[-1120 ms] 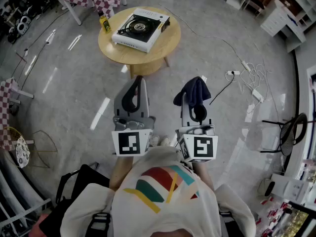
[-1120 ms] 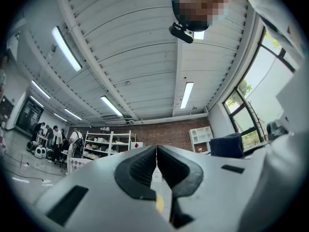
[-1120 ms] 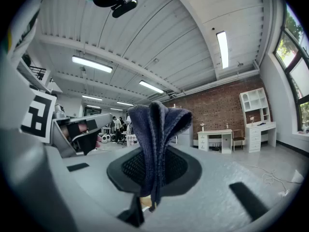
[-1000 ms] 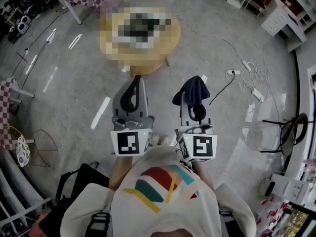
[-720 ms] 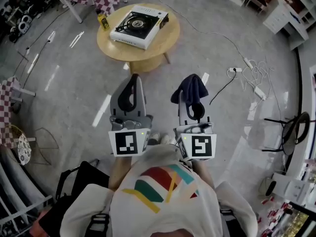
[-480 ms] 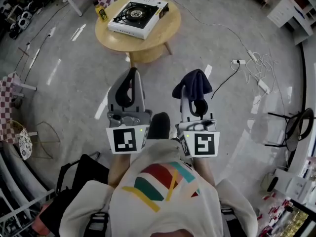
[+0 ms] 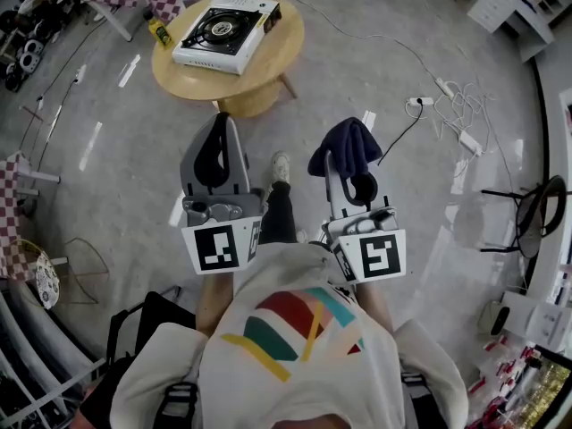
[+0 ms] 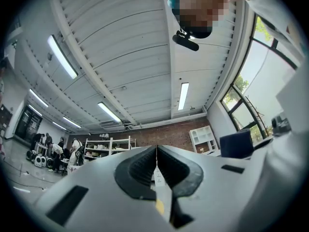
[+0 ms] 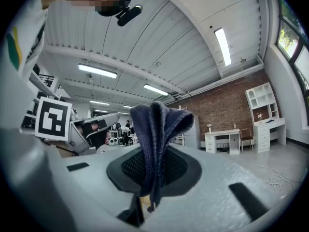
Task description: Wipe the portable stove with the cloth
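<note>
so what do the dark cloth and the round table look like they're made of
Dark blue cloth: soft woven or knitted fabric, going by its ribbed, fuzzy folds. Round light-tan table: probably wood or wood-look laminate, given the smooth, evenly pale top.

The head camera looks steeply down past the person's shirt at the floor, with the round tabletop far off in the frame's upper left. Each gripper camera rides close behind its own claw and tilts upward: the left claw and right claw fill the lower frame, with the ceiling above. Both share the brick wall; the right one also catches the left gripper's marker cube at middle left.
</note>
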The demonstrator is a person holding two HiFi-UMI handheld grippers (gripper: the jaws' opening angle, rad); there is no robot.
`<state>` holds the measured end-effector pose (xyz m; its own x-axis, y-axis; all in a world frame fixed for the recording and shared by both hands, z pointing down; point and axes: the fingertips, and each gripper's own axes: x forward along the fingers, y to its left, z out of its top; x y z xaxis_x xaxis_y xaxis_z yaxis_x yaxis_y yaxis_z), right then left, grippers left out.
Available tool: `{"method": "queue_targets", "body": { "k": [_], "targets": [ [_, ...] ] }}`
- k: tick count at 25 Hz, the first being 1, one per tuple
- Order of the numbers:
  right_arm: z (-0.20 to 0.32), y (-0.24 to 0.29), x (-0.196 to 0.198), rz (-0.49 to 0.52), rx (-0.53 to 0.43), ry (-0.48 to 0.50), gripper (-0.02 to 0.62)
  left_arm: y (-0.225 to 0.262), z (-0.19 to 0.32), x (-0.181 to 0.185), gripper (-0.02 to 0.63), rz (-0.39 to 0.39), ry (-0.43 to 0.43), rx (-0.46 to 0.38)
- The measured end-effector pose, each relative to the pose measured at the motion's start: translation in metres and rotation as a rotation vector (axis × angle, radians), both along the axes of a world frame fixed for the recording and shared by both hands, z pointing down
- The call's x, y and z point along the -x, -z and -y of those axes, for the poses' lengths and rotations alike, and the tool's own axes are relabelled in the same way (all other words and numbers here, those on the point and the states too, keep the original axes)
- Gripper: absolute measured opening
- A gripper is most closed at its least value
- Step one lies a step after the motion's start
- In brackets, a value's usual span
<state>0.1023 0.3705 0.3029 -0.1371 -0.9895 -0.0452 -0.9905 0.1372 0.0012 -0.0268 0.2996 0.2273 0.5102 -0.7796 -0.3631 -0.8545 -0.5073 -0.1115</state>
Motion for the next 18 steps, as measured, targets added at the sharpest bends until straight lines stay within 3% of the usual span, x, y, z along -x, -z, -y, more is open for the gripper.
{"method": "queue_targets", "body": {
  "k": [9, 18],
  "targets": [
    [0.019, 0.012, -0.019, -0.009, -0.032, -0.050, 0.034, 0.019, 0.034, -0.005, 0.007, -0.069, -0.017, -0.037],
    [0.083, 0.009, -0.053, -0.001, -0.016, -0.090, 0.034, 0.017, 0.108, -0.023, 0.006, -0.049, 0.008, -0.045]
  ]
}}
